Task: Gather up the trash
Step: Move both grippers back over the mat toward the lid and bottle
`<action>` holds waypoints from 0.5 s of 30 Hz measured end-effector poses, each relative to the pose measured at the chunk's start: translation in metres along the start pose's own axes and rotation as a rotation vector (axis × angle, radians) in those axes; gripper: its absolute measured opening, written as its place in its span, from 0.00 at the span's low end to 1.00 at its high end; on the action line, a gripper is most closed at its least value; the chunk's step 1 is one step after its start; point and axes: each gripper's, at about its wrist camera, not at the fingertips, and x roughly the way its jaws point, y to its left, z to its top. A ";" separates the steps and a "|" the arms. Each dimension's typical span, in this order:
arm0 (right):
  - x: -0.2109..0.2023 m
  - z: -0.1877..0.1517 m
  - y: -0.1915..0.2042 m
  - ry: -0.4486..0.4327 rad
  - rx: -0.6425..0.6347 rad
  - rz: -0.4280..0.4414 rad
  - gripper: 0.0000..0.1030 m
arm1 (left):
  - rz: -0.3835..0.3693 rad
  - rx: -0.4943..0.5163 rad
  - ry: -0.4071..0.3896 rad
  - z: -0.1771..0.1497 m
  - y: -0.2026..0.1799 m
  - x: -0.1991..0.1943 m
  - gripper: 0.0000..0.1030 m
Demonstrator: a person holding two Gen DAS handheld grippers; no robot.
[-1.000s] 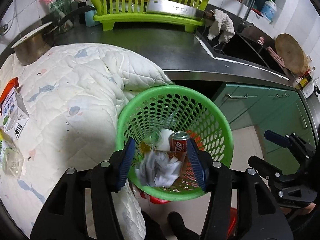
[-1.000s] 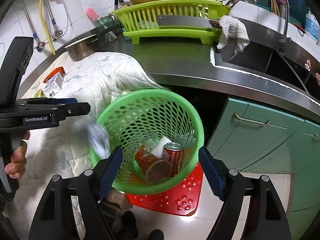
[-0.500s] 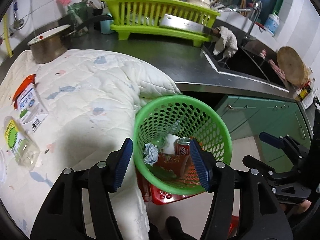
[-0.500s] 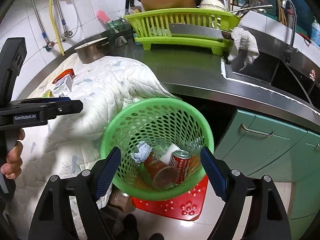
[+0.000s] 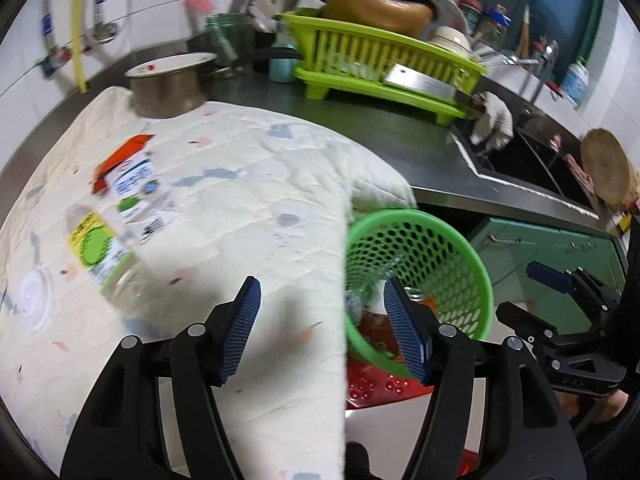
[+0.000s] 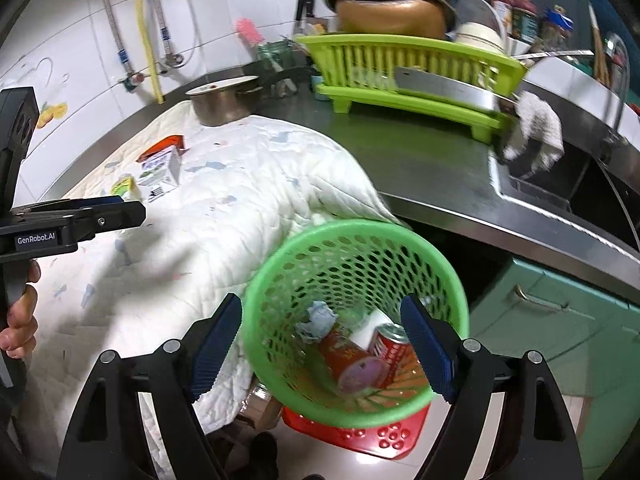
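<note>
My left gripper [image 5: 320, 322] is wide open, empty; next I reach the bottle [image 5: 102, 256] on the table [image 5: 224, 184]. My right gripper [image 6: 320, 346], also open and empty, hangs over the basket [image 6: 400, 236].

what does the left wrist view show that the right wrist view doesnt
Only the left wrist view shows the clear plastic bottle with its yellow-green label and a white lid lying on the quilt, plus the right gripper, open, from the side.

Only the right wrist view looks down into the green basket, showing the crumpled paper, red tube can and red soda can; the left gripper shows at its left edge.

Both show the milk carton, steel pot, dish rack and white quilt.
</note>
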 end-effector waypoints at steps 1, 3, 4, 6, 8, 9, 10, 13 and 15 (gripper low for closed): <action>0.002 0.003 0.005 0.001 -0.010 0.012 0.76 | 0.004 -0.010 -0.004 -0.001 0.005 -0.003 0.63; 0.005 0.010 0.016 0.000 -0.030 0.029 0.76 | 0.026 -0.038 -0.022 -0.003 0.020 -0.012 0.64; 0.007 0.013 0.023 -0.002 -0.045 0.041 0.76 | 0.033 -0.049 -0.028 -0.005 0.026 -0.015 0.65; 0.012 0.020 0.036 -0.002 -0.071 0.063 0.76 | 0.054 -0.079 -0.040 -0.010 0.043 -0.023 0.65; 0.019 0.027 0.052 0.003 -0.100 0.090 0.76 | 0.081 -0.102 -0.045 -0.014 0.058 -0.029 0.65; 0.021 0.029 0.058 0.004 -0.111 0.100 0.76 | 0.098 -0.118 -0.051 -0.017 0.069 -0.033 0.65; 0.024 0.032 0.067 0.006 -0.128 0.113 0.76 | 0.111 -0.134 -0.054 -0.019 0.078 -0.037 0.65; 0.035 0.041 0.093 0.013 -0.171 0.152 0.76 | 0.157 -0.176 -0.064 -0.028 0.103 -0.046 0.66; 0.041 0.045 0.109 0.019 -0.197 0.177 0.76 | 0.187 -0.218 -0.071 -0.036 0.125 -0.054 0.66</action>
